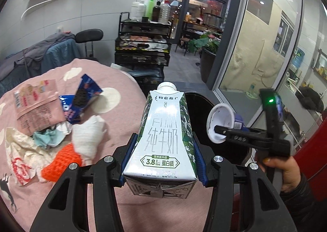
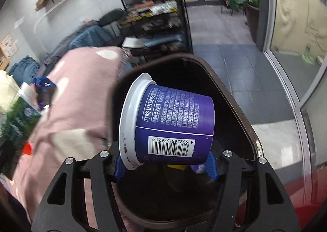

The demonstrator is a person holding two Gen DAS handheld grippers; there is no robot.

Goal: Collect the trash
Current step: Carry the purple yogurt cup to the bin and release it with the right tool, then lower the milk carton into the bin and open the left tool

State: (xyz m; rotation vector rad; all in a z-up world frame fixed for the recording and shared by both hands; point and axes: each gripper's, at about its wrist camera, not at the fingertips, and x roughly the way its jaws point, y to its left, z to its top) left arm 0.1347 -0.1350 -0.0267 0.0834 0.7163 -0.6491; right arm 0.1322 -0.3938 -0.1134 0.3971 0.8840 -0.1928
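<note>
Purple plastic, printed with white text and a barcode, makes up the yogurt cup (image 2: pixel 171 123) that is pinched sideways between the blue pads of the right gripper (image 2: pixel 165 163), its white rim turned to the left. It is held directly over the dark opening of the trash bin (image 2: pixel 235 109), inside which some scraps can be made out, though not identified.

The step in hand is judged to be the drop of this cup: collection is partly done, with 2 items lifted and several left lying. For the next move, the right jaws need only be spread while the cup is kept over the opening, so that it falls inside and not onto the rim.

A white and green milk carton (image 1: pixel 163 135) with a screw cap is clamped upright by its lower sides in the left gripper (image 1: pixel 161 162), above the pink blanket (image 1: pixel 114 72) and just beside the bin. It would then have to be carried rightward over the bin before release.

On the blanket, well apart from the bin, a blue biscuit wrapper (image 1: pixel 81 99), a pink packet (image 1: pixel 36 105), crumpled tissues (image 1: pixel 49 137) and an orange knitted piece (image 1: pixel 61 160) are seen in a loose heap.
</note>
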